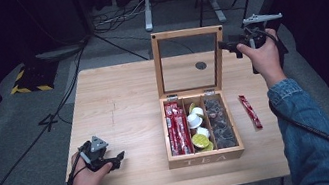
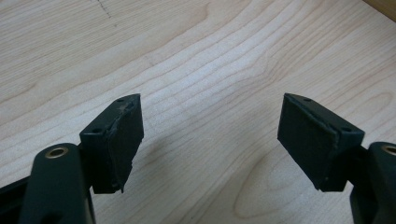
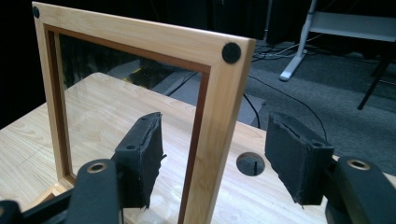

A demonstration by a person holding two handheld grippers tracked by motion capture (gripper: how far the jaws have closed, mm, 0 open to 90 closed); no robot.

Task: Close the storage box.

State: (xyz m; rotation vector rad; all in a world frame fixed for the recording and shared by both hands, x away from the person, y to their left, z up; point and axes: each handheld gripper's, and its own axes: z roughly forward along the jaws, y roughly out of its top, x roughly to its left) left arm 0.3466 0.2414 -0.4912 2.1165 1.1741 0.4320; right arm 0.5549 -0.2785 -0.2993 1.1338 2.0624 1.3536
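The wooden tea box point(image 1: 206, 155) is seen at the table's middle, its glass lid point(image 3: 140, 42) upright. The lid's right frame is straddled by the spread right gripper point(image 3: 212, 158), not yet pinched. Judged: a lid-handling step; a squeeze is called for next. The left gripper point(image 2: 210, 140) is held spread over bare table point(image 2: 196, 56), near left

dark items in tea box point(image 1: 206, 157) right compartment too small to identify

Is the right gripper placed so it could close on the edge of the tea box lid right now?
Probably yes. The right gripper is open with its jaws either side of the upright lid's wooden edge, and nothing sits between them and the wood.
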